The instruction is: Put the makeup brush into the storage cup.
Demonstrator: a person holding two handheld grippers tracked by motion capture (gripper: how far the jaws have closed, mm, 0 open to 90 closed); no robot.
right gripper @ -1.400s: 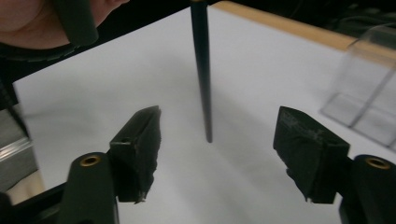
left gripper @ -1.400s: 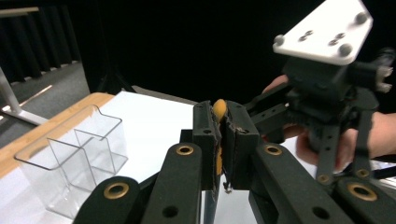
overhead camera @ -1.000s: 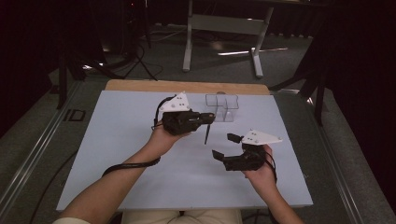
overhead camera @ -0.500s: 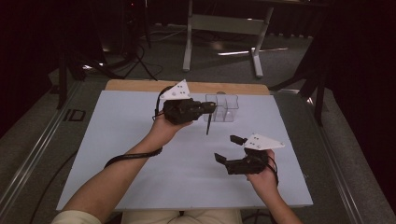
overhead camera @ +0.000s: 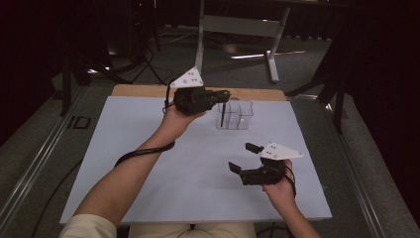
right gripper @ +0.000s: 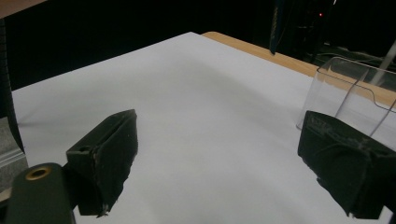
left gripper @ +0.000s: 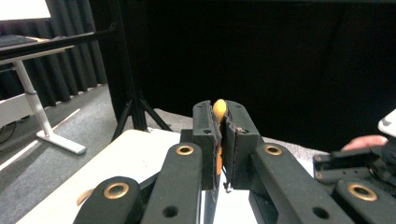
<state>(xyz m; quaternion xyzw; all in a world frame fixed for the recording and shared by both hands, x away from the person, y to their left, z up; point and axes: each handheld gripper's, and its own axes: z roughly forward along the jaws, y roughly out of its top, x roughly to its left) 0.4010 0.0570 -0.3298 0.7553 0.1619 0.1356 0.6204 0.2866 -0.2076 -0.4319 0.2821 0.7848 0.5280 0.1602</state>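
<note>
— Near the far edge of the white counter (overhead camera: pixel 148 163), from the high view: where is the thin dark pen-like stick (overhead camera: pixel 223 113)?
— Hanging upright from the left gripper (overhead camera: pixel 222 95), jaws clamped on its top, its lower end over the left compartment of the clear plastic divided holder (overhead camera: pixel 236 115). The right gripper (overhead camera: pixel 242 159) sits well apart, toward the near right corner.
— And the left gripper view?
— Jaws pressed together on a stick with an orange-yellow tip (left gripper: pixel 219 108), long axis running straight down between them.
— The right gripper view?
— Jaws wide apart, nothing between; the holder (right gripper: pixel 355 88) lies ahead to its right. I judge the left hand nearer for dropping it in.
</note>
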